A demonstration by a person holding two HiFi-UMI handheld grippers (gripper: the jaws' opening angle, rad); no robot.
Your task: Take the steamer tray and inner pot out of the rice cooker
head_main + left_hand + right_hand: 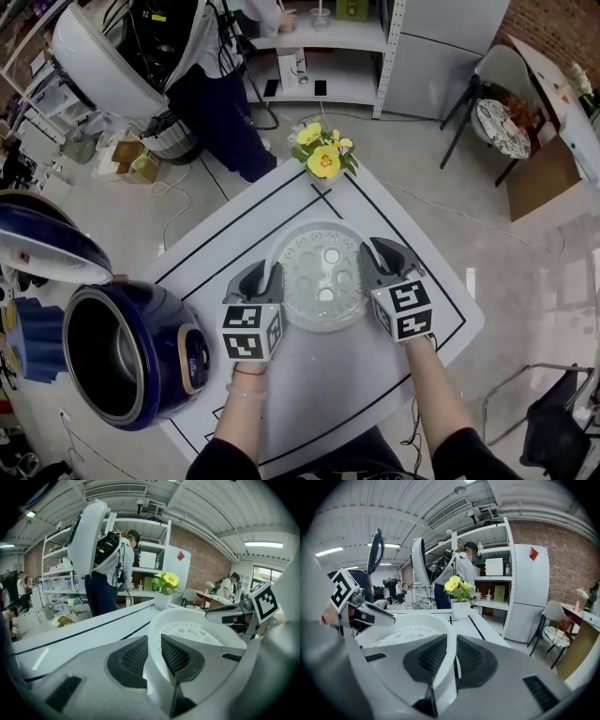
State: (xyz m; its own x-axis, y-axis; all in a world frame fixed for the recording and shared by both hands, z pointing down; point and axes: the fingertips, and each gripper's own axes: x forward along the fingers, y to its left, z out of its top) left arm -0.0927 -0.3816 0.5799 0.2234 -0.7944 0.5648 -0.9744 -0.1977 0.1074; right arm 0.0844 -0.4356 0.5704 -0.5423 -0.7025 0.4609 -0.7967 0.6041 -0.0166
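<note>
The steamer tray [323, 281] is seen resting on the table [319, 384] at frame centre. Its opposite rims are pinched narrowly by the left gripper [269, 279] and the right gripper [372, 265]. The inner pot [98, 361] is found at lower left, nearer the left gripper.

Close up, the left hand-held gripper [154, 643] has its two black mesh pads against either side of the rim of a white steamer tray [197, 632] with a perforated floor. The tray sits on a white counter [93, 625] with black lines. The right hand-held gripper [220, 615] meets the far rim. Beyond are potted yellow flowers [166, 579] and a person [110, 573] standing at shelves.
</note>
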